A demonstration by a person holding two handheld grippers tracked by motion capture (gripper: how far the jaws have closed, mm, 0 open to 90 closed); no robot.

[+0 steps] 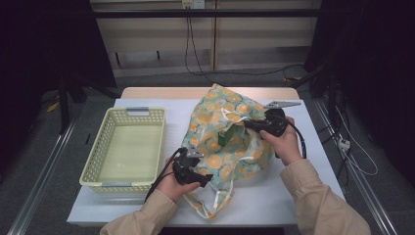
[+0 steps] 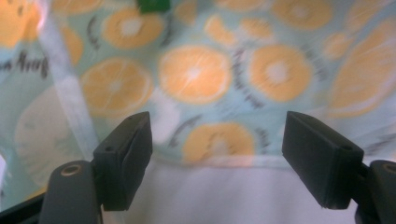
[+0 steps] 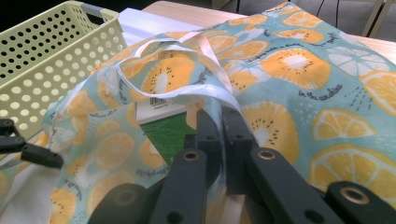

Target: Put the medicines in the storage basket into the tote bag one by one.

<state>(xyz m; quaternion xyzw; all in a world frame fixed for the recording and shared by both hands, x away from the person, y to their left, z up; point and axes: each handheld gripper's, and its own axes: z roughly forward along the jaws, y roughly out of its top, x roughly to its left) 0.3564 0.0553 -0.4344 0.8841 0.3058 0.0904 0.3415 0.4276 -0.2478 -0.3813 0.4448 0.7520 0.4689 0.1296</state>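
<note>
Right now the right gripper (image 1: pixel 247 124) has its jaws pressed together on the white-trimmed rim of the orange-print bag (image 1: pixel 230 137), holding the mouth up w/ a green box (image 3: pixel 169 127) showing just inside. Bag lies on the white table cover (image 1: pixel 303 161), right of centre, its far end reaching the table's back edge; one handle loop trails toward the front edge. Left gripper (image 1: pixel 208 178) sits at the bag's near-left side, jaws spread wide w/ nothing between them, fabric just ahead in the left gripper view. Yellow basket (image 1: pixel 125 147) stands empty by the left edge. Risks, as I judge them: the pinch is on thin slick cloth only, so a tug could let the rim slip out & the mouth would fall shut over the box. If the left gripper goes in for the box, it may grab fabric along w/ it, or snag the loose strap, dragging the whole bag toward the basket. Box grip itself can't be judged; most of it is hidden.
</note>
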